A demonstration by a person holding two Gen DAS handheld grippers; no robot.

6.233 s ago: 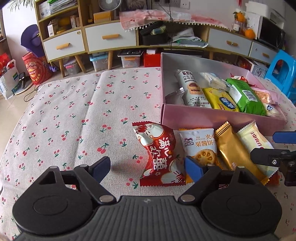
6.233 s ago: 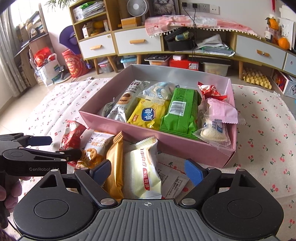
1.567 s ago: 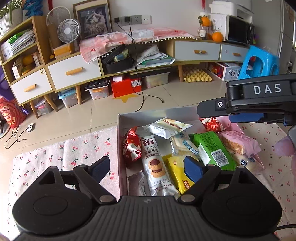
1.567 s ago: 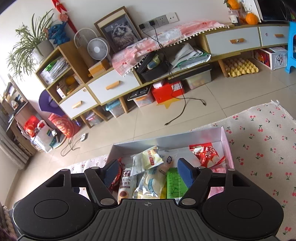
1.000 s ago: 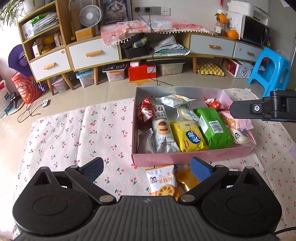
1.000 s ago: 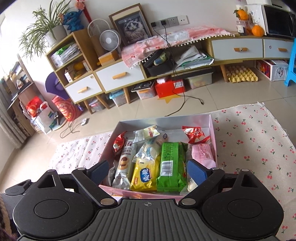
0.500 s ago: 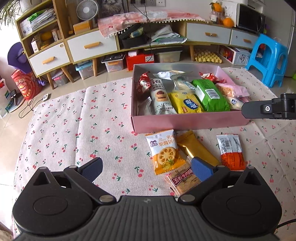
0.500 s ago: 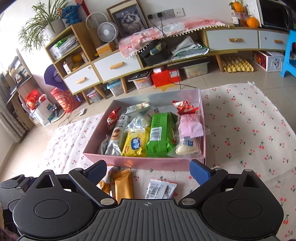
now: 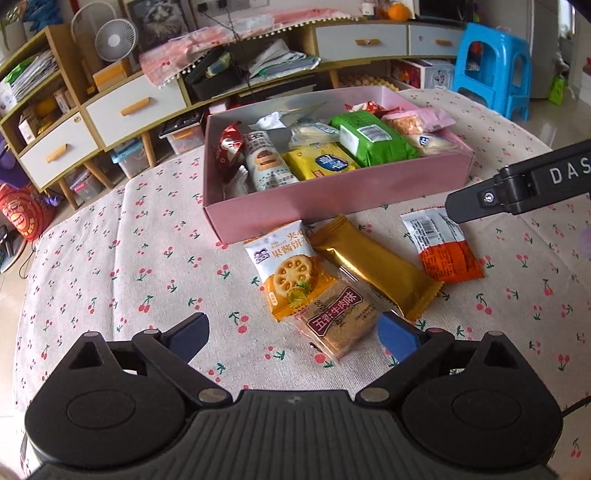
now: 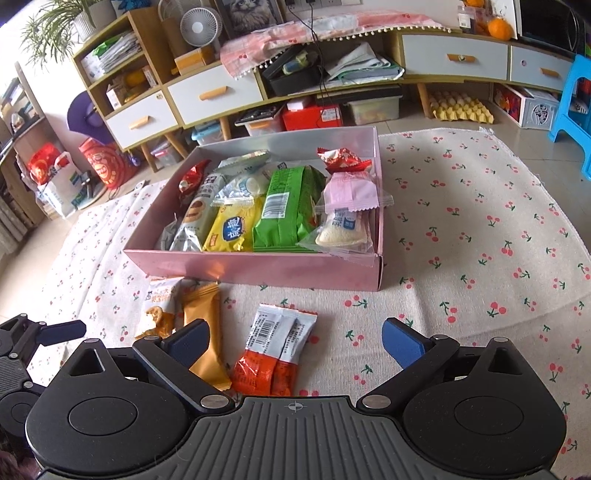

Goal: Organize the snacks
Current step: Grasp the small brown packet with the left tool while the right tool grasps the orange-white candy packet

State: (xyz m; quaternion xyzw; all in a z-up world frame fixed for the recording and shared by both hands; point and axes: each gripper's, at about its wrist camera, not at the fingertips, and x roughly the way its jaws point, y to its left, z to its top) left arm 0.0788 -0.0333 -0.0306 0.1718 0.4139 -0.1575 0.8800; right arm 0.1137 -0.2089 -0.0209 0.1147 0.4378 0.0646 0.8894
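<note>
Both grippers spread, empty: left gripper (image 9: 291, 330) over beef-crisp packet (image 9: 338, 319), right gripper (image 10: 295, 338) over orange-white sachet (image 10: 275, 349). Packets light, crinkly, slippery, crushable; pinch across flat middle. Beyond, pink box (image 9: 332, 195) already crowded.

Ahead of me a cherry-print cloth (image 10: 480, 229) covers the table. Beyond it runs a long low wooden cabinet (image 10: 295, 85) with white drawers; I see a small white fan (image 10: 201, 26) on top and a red box (image 10: 312, 116) underneath. A blue plastic stool (image 9: 493, 70) stands to the right, and yellow egg trays (image 10: 460, 107) lie on the floor.
</note>
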